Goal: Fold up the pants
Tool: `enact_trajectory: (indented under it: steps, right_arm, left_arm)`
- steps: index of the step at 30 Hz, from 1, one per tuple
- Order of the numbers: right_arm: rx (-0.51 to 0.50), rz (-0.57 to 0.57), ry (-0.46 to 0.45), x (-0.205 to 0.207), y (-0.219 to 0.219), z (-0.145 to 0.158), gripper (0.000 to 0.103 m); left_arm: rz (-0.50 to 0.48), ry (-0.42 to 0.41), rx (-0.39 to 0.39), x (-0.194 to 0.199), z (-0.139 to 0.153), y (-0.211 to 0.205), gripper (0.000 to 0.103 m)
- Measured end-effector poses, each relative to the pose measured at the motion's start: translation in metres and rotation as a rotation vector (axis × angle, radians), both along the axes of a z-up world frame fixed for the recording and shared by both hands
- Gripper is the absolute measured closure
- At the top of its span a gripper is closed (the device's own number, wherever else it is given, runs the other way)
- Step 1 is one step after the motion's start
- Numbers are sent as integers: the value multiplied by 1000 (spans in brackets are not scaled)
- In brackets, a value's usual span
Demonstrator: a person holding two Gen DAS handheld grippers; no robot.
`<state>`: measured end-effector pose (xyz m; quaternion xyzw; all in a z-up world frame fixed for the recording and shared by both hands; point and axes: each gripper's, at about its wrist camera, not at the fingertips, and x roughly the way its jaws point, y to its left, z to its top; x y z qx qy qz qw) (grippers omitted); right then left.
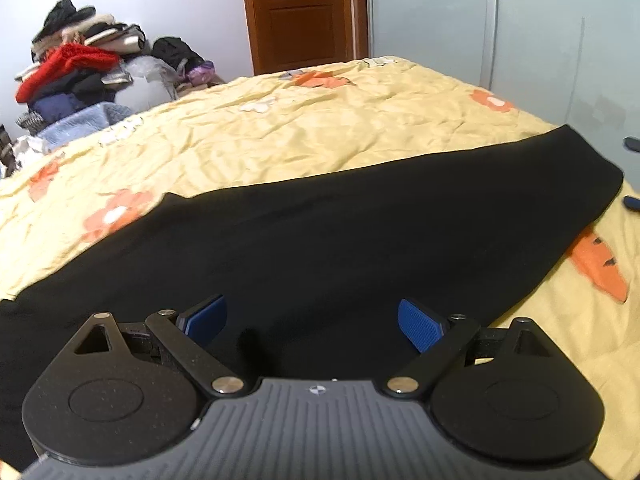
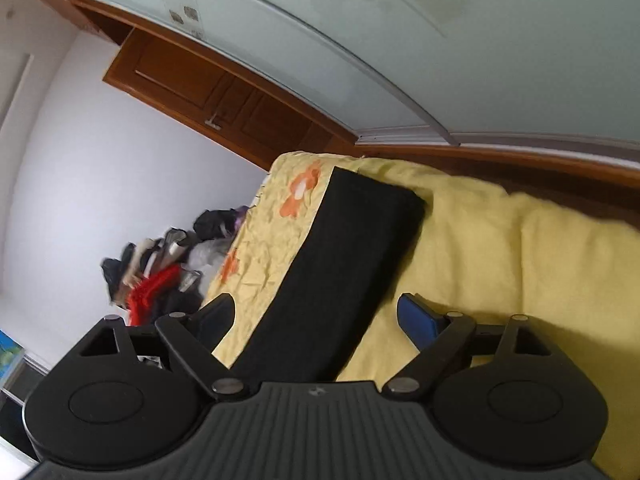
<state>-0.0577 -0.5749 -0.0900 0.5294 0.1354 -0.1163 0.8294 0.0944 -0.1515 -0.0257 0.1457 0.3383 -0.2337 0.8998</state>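
Observation:
Black pants [image 1: 320, 240] lie flat as a long band on the yellow flowered bedspread [image 1: 280, 128]. My left gripper [image 1: 312, 322] is open just above the pants' near part, its blue pads empty. In the right wrist view the pants [image 2: 340, 280] run away as a long folded strip on the bedspread [image 2: 500, 260]. My right gripper [image 2: 316, 316] is open over the strip's near end and holds nothing. Its blue fingertips [image 1: 632, 172] show at the right edge of the left wrist view, beside the pants' far end.
A pile of clothes [image 1: 80, 68] lies beyond the bed's far left corner, also in the right wrist view [image 2: 160, 280]. A brown wooden door [image 1: 300, 12] stands behind the bed. A pale wardrobe panel [image 1: 520, 32] runs along the right side.

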Motion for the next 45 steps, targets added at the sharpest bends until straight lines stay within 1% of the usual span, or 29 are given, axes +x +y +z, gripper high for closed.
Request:
enact_trajectory:
  steps: [2, 4, 6, 9, 10, 11, 12, 13, 14, 15, 16, 17, 20, 21, 23, 24, 27, 29, 30, 31, 33, 35, 37, 38, 40, 43, 45]
  right_arm:
    - [-29, -5, 8, 11, 6, 1, 14]
    - [-57, -18, 21, 21, 2, 1, 14]
    - [-84, -35, 34, 24, 1, 1, 14]
    - [-91, -64, 23, 28, -1, 1, 14]
    - [-91, -66, 19, 29, -3, -1, 14]
    - [-92, -72, 15, 31, -2, -1, 21]
    - [-85, -78, 9, 27, -2, 0, 41]
    - [-71, -79, 12, 27, -3, -2, 53]
    - [-49, -84, 27, 29, -5, -7, 71]
    - [-30, -89, 29, 30, -8, -10, 77]
    - [-13, -90, 23, 31, -10, -14, 80]
    - [-8, -92, 23, 32, -11, -16, 86]
    - [-49, -98, 30, 32, -7, -13, 91]
    - [-75, -91, 30, 34, -5, -10, 93]
    - [-152, -69, 39, 39, 1, 0, 93]
    - [-205, -50, 45, 43, 6, 8, 94]
    - [-400, 31, 80, 58, 31, 32, 94]
    - [-548, 106, 94, 69, 57, 49, 94]
    - [-603, 142, 93, 73, 70, 55, 94]
    - [-654, 190, 89, 79, 86, 62, 94]
    - [-725, 289, 70, 88, 115, 70, 94]
    - [-802, 379, 65, 95, 146, 73, 94]
    - [-837, 444, 65, 100, 167, 71, 94]
    - [-841, 472, 65, 101, 176, 70, 94]
    - [-861, 525, 66, 102, 192, 68, 94]
    - [-888, 594, 77, 104, 213, 66, 94]
    - [-940, 610, 92, 102, 225, 64, 94]
  left_arm:
    - [5, 18, -27, -1, -1, -5, 8]
    - [17, 42, -52, 0, -4, -8, 8]
    - [32, 48, -66, -1, -8, -10, 8]
    - [82, 43, -37, 1, -17, -10, 8]
    - [86, 43, -33, 1, -18, -10, 6]
    - [86, 36, -34, 0, -19, -10, 5]
    - [86, 28, -32, -2, -19, -10, 4]
    - [78, 21, -24, -2, -18, -11, 4]
    - [71, 20, -20, -1, -18, -12, 4]
    - [64, 21, -19, -1, -18, -13, 4]
    - [60, 26, -20, 1, -17, -14, 4]
    - [61, 34, -24, 2, -17, -14, 4]
    - [62, 63, -65, 4, -15, -11, 5]
    - [61, 72, -77, 5, -14, -11, 5]
    - [59, 96, -116, 9, -12, -9, 5]
    - [63, 107, -132, 11, -12, -9, 5]
    - [92, 157, -209, 19, -8, -2, 5]
    - [120, 217, -315, 28, -5, 9, 5]
    - [134, 247, -359, 32, -4, 14, 5]
    - [155, 288, -423, 37, -4, 20, 5]
    - [176, 371, -537, 48, -3, 28, 4]
    - [148, 456, -655, 61, -3, 31, 4]
    - [116, 528, -763, 73, -5, 26, 4]
    - [108, 562, -795, 78, -7, 21, 1]
    - [70, 632, -842, 86, -13, 7, 1]
    - [67, 707, -887, 92, -24, -9, 1]
    - [85, 776, -936, 96, -37, -15, 1]
